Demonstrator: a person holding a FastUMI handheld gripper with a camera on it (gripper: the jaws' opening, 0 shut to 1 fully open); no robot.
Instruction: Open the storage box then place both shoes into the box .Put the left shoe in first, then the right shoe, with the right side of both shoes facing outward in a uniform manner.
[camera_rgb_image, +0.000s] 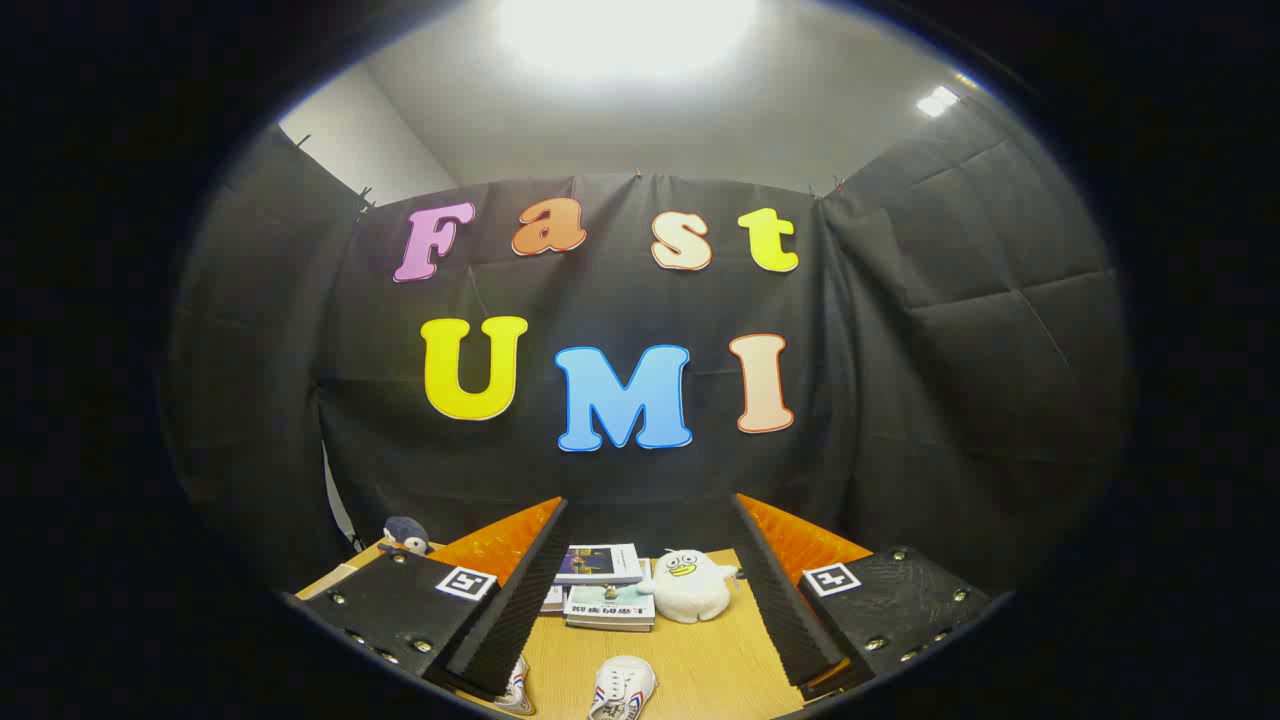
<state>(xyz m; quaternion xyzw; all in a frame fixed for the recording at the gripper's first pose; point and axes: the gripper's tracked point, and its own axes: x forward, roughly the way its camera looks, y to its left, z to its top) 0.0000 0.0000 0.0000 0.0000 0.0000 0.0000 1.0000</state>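
1. The hand-held gripper (640, 600) has its two black, ribbed fingers spread wide apart, with nothing between them. One finger (515, 600) and the other (785, 600) angle outward, each with orange backing and a square black-and-white marker on its mount.
2. Low in the gap between the fingers, a white shoe (622, 688) with laces lies on the wooden surface (700, 670), nearest the gripper.
3. A second white shoe (517, 688), with red and blue stripes, lies just beside the first, partly hidden behind the base of one finger.
4. Neither shoe touches the fingers, so far as can be told.
5. Beyond the shoes, farther along the surface, a stack of books (600, 585) lies between the fingers.
6. Just beside the books sits a white plush toy (690, 585) with a yellow beak, upright and touching or nearly touching the stack.
7. Outside the fingers, near the far corner of the surface, a small dark plush toy (407, 535) stands by the black cloth wall.
8. The storage box cannot be made out.
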